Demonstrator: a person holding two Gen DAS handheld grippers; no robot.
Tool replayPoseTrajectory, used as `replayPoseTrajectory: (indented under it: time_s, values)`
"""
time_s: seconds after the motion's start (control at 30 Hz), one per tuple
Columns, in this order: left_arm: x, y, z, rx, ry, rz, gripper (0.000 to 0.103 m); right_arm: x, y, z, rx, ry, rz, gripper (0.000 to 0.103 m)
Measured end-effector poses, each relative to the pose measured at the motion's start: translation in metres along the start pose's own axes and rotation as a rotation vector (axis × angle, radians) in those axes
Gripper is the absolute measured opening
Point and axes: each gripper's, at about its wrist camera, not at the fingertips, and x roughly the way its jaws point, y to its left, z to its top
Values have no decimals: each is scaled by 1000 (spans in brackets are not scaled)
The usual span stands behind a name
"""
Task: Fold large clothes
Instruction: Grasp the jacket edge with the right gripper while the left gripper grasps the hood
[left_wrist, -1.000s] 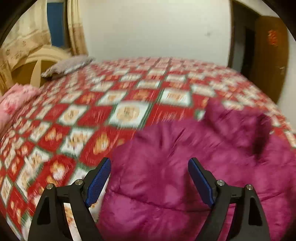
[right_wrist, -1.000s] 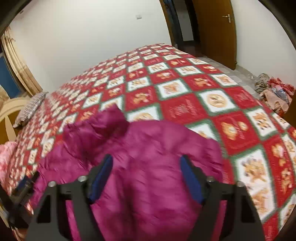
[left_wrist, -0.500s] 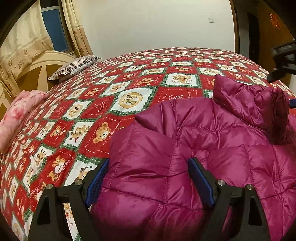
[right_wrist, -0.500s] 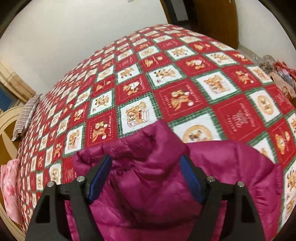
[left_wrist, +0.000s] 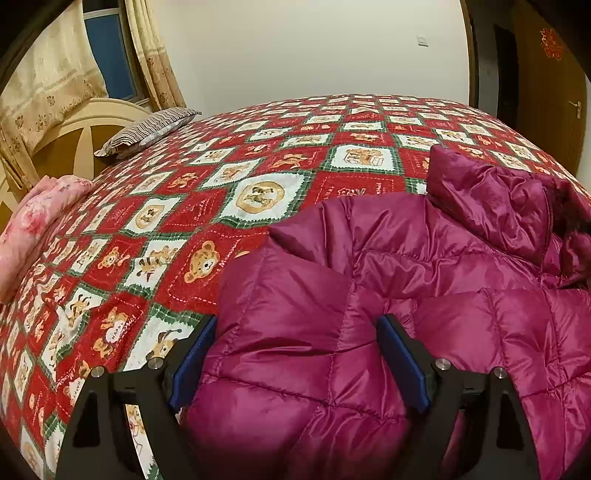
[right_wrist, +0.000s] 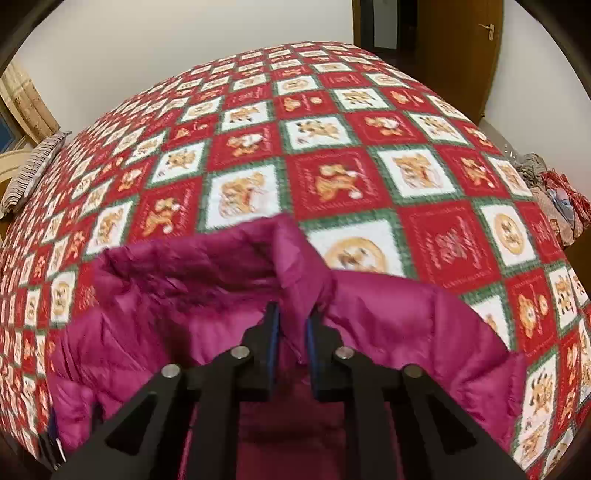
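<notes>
Where collar (right_wrist: 291, 258) ends, bare quilt (right_wrist: 332, 147)

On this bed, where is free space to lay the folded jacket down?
The bedspread is bare from the striped pillow across to the far wall, and beyond the jacket collar toward the door side. The near edge is crowded: the jacket covers it, and a pink bundle lies left.

White walls (left_wrist: 314, 48), curtained window (left_wrist: 110, 55), wooden door (right_wrist: 458, 55), bed under red bear-patterned quilt (left_wrist: 258, 177).
</notes>
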Motion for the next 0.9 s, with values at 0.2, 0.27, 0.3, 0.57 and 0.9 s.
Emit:
replayPoseTrajectory:
  time_s: [0.2,0.27,0.3,0.57,0.9]
  values:
    - [1,1,0,-4,3,-7,87,17,-20,-23,58,3,7,12]
    - [1,1,0,-7,4,-10,87,17,-24,-29,60,-33,13,7]
    - [2,2,0,-8,5,-11,87,17,-24,-33,53,-59,13,6]
    - [-11,9,6,-18,-11,-104,88,16,-24,-51,13,-223,16,6]
    - [-45,-97,84,195,-70,-300,89,16,-30,-54,50,-247,75,6]
